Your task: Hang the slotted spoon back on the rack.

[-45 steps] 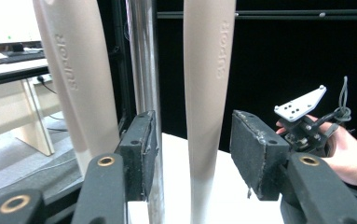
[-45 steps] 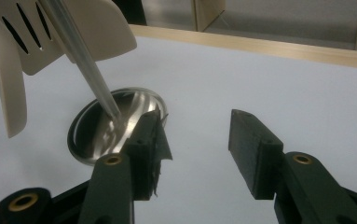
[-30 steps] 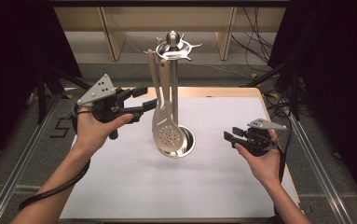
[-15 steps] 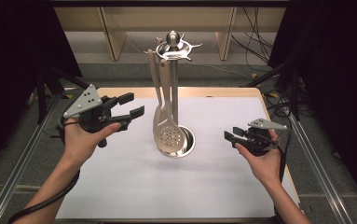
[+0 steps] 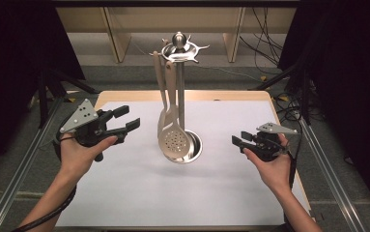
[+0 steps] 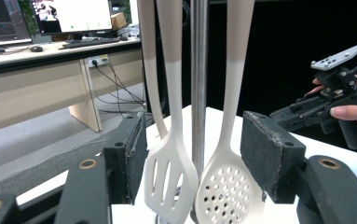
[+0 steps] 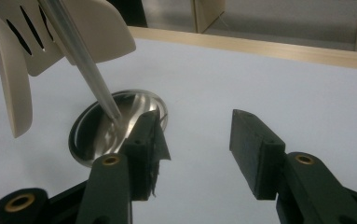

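Note:
A metal utensil stand [image 5: 180,82] rises from a round dish base [image 5: 195,147] at the middle of the white table. A cream perforated skimmer [image 5: 175,142] and a slotted spatula [image 5: 162,121] hang from its top ring. My left gripper [image 5: 128,118] hovers open to the left of them, holding nothing. In the left gripper view the open left gripper [image 6: 197,140] frames the pole [image 6: 198,84], the spatula [image 6: 169,182] and the skimmer [image 6: 227,186] farther off. My right gripper [image 5: 239,141] is open and empty to the right of the base. The right gripper [image 7: 197,135] sits just short of the dish [image 7: 92,135].
The white table top [image 5: 139,193] has a wooden back edge [image 5: 211,95]. Metal rails [image 5: 330,164] run along both sides, with black curtains beyond. Cables [image 5: 264,34] and shelf legs [image 5: 115,36] lie behind the table.
My left gripper has drawn back to the left, away from the hanging utensils, and stays open. The right gripper has hardly moved.

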{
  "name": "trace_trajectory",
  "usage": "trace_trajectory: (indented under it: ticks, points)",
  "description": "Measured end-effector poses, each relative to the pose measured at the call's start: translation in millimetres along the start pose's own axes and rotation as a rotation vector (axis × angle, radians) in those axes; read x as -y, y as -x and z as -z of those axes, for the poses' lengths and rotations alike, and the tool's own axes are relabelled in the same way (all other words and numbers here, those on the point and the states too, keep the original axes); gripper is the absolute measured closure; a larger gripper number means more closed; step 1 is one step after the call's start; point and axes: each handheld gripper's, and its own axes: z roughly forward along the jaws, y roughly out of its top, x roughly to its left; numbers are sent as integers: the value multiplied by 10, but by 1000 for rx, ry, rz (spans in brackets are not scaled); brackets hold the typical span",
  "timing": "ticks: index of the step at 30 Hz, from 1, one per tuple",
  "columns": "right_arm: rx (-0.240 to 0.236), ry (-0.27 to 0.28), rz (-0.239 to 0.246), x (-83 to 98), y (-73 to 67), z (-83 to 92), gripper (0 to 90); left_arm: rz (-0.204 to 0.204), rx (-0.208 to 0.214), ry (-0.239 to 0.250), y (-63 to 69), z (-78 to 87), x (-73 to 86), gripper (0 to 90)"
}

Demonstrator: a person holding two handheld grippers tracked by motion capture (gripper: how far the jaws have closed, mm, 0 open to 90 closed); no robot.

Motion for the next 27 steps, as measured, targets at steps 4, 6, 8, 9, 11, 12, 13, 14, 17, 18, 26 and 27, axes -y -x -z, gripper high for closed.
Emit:
trace_trajectory:
  ticks: [4,6,8,9,11,12,13,14,17,18,26,27]
  points:
    - [-7,-2,-4,0,-2,2,537,3,-13,-8,-22,20,71,406]
    - [0,-5,-7,1,-7,4,536,2,-20,-16,-32,26,111,406]
    - [2,-17,-6,1,-7,11,536,10,-22,-20,-41,29,155,406]
    - [-10,-2,-7,3,-7,0,536,13,-26,-26,-46,29,191,406]
    - [-8,-4,-4,4,-7,-2,536,22,-29,-35,-53,31,242,406]
    - [-8,-4,-3,4,-7,-4,536,25,-30,-40,-60,33,270,406]
    - [-6,-5,-3,4,-7,-7,536,31,-35,-43,-67,33,307,406]
    - [-13,-6,-5,4,-9,-6,536,33,-38,-47,-74,33,329,406]
    - [-12,-8,-8,7,-11,-6,535,42,-48,-55,-105,34,434,406]
    - [-5,0,28,2,16,-6,536,42,-50,-60,-112,32,461,406]
    - [-15,-8,-1,8,-9,-10,535,54,-64,-87,-160,29,738,404]
    - [-17,-10,-3,8,-10,-11,536,57,-64,-88,-162,28,766,405]
